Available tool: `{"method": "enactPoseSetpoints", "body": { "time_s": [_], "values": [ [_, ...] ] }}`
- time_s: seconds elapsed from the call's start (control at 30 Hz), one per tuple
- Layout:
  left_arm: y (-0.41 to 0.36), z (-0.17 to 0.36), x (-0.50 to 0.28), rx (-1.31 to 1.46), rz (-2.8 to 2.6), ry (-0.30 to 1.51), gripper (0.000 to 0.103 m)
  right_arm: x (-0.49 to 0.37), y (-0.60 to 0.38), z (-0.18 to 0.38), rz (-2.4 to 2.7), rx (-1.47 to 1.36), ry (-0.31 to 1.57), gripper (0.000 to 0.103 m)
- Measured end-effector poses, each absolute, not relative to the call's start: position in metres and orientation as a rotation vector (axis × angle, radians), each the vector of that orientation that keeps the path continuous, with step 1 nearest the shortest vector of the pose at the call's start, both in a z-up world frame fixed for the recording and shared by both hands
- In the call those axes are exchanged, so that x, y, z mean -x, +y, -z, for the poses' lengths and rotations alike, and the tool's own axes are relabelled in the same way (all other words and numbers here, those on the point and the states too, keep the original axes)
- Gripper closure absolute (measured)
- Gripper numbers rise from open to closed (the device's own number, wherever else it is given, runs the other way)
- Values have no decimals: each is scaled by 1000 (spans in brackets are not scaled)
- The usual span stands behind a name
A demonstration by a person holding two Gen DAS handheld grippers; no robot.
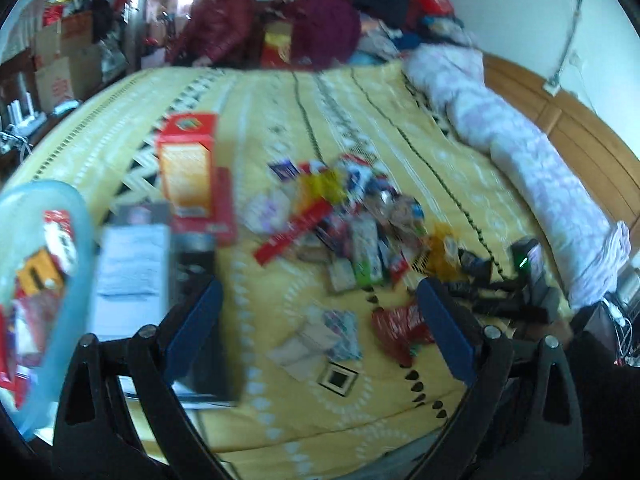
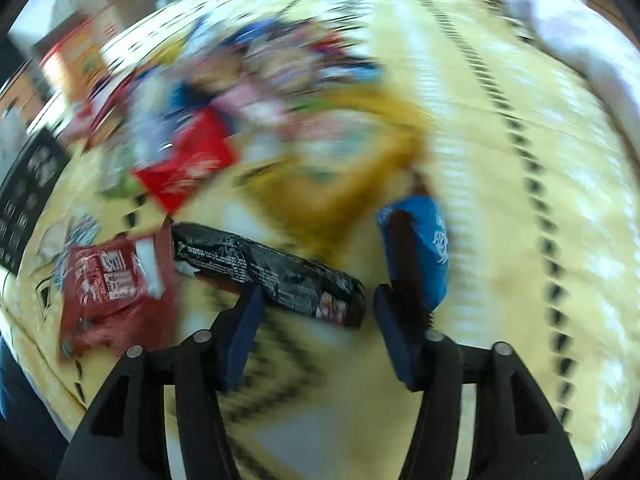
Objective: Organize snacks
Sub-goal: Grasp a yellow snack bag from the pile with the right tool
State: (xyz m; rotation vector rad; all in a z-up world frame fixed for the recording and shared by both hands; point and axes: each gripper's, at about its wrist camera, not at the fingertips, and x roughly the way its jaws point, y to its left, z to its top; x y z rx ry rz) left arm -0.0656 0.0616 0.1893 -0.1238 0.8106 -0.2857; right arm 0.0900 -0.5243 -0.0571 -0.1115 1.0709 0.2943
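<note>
left wrist view looks across the yellow bedspread point(image 1: 280, 288) from above; right wrist view hangs nearer, sharing the snack pile point(image 1: 344, 220).

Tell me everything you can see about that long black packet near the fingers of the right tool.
The long black packet looks like a glossy plastic wrapper with small white print and a small picture at its right end. It lies flat and slanted on the yellow bedspread, sealed as far as shows. Its left end meets a red packet; the right gripper stands open around its lower end.
</note>
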Motion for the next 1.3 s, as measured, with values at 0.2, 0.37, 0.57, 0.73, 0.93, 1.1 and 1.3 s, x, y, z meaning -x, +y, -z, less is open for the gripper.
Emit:
{"method": "enactPoseSetpoints", "body": {
  "time_s": [0.2,0.37,0.57,0.73,0.93,1.1,1.3],
  "values": [
    [32,-169,60,103,321,885,5,-81,-584,6,-327,-239,925,23],
    [15,-163,54,84,339,907,5,-111,-588,10,-281,-399,948,22],
    [3,-153,49,61,344,933,5,-167,-534,55,-237,-350,1115,22],
    [-10,-141,47,45,390,966,5,-174,-525,69,-262,-325,1091,48],
    [-16,-113,0,166,412,985,8,-123,-553,14,-386,-375,927,55],
    [-41,-73,-58,149,391,1038,41,-64,-560,10,-430,-381,923,55],
    [-81,-45,-78,12,372,1053,42,-32,-567,31,-423,-361,999,53]
  ]
}}
